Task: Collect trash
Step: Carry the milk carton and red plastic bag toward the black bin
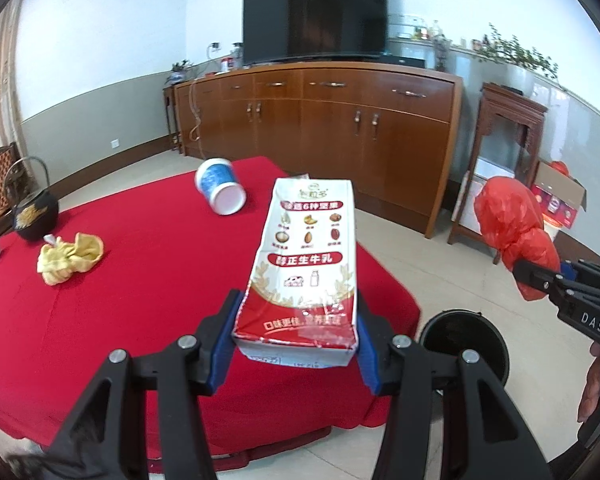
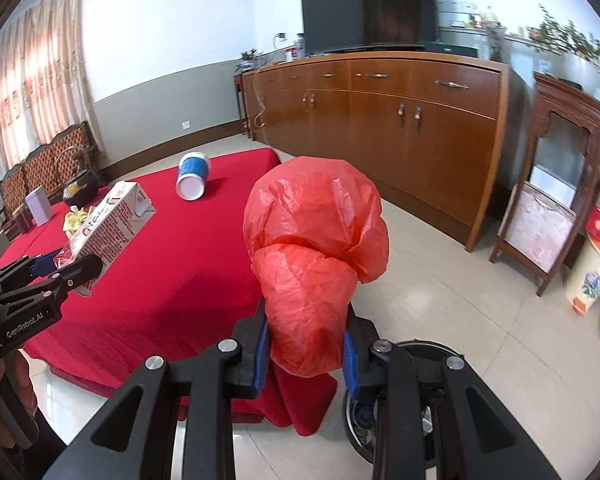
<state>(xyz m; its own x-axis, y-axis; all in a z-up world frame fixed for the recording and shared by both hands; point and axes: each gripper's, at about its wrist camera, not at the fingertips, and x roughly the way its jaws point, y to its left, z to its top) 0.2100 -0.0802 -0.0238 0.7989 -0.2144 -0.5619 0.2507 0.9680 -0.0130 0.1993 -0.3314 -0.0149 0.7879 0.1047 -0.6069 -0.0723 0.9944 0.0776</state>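
My left gripper [image 1: 296, 344] is shut on a red-and-white milk carton [image 1: 306, 264], held above the right part of the red-clothed table [image 1: 140, 312]. The same carton [image 2: 108, 228] and left gripper [image 2: 66, 264] show at the left of the right wrist view. My right gripper [image 2: 306, 356] is shut on a crumpled red plastic bag [image 2: 316, 264], also seen as a red bag [image 1: 512, 228] at the right of the left wrist view. A black trash bin [image 1: 464, 340] stands on the floor by the table's corner; its rim [image 2: 420, 348] lies just under my right gripper.
A blue-and-white cup [image 1: 220, 186] lies on its side at the table's far edge. A yellow crumpled cloth [image 1: 70, 258] and a black teapot [image 1: 34, 216] sit at the left. A wooden sideboard [image 1: 332, 120] with a TV [image 1: 316, 16] lines the far wall.
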